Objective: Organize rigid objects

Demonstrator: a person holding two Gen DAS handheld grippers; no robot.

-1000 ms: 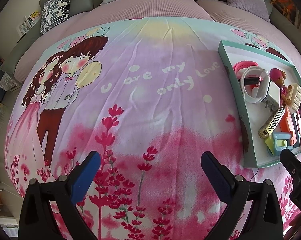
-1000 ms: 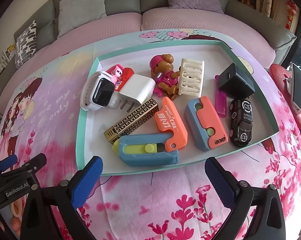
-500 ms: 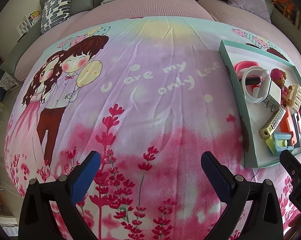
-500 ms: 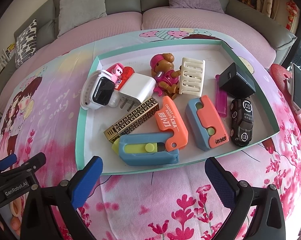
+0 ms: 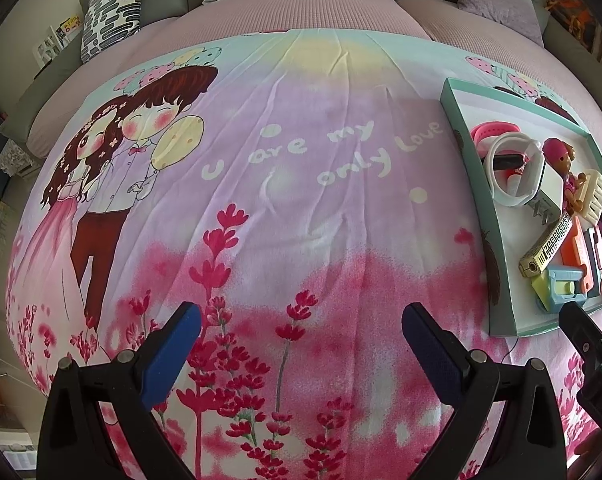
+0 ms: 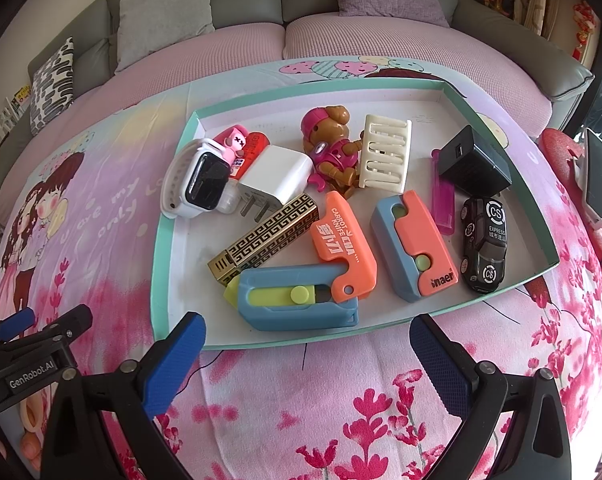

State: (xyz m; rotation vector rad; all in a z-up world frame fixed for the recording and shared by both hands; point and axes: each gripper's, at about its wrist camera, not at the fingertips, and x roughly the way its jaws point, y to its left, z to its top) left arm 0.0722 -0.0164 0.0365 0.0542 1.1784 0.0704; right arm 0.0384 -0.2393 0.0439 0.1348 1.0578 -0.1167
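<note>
A teal-rimmed white tray (image 6: 169,240) lies on the printed cloth and holds several small objects: a white smartwatch (image 6: 197,184), a white charger (image 6: 275,178), a gold patterned lighter (image 6: 265,240), a blue-and-yellow knife toy (image 6: 297,300), an orange knife toy (image 6: 343,248), a toy bear (image 6: 333,148), a cream comb (image 6: 385,154), a black adapter (image 6: 475,162) and a black toy car (image 6: 483,248). My right gripper (image 6: 307,344) is open and empty just before the tray's near rim. My left gripper (image 5: 301,332) is open and empty over bare cloth, left of the tray (image 5: 497,240).
The pink cartoon cloth (image 5: 261,200) covers the table. A sofa with cushions (image 6: 165,16) stands behind. A phone on a red stand (image 6: 599,184) is at the far right. The left gripper also shows in the right wrist view (image 6: 37,336).
</note>
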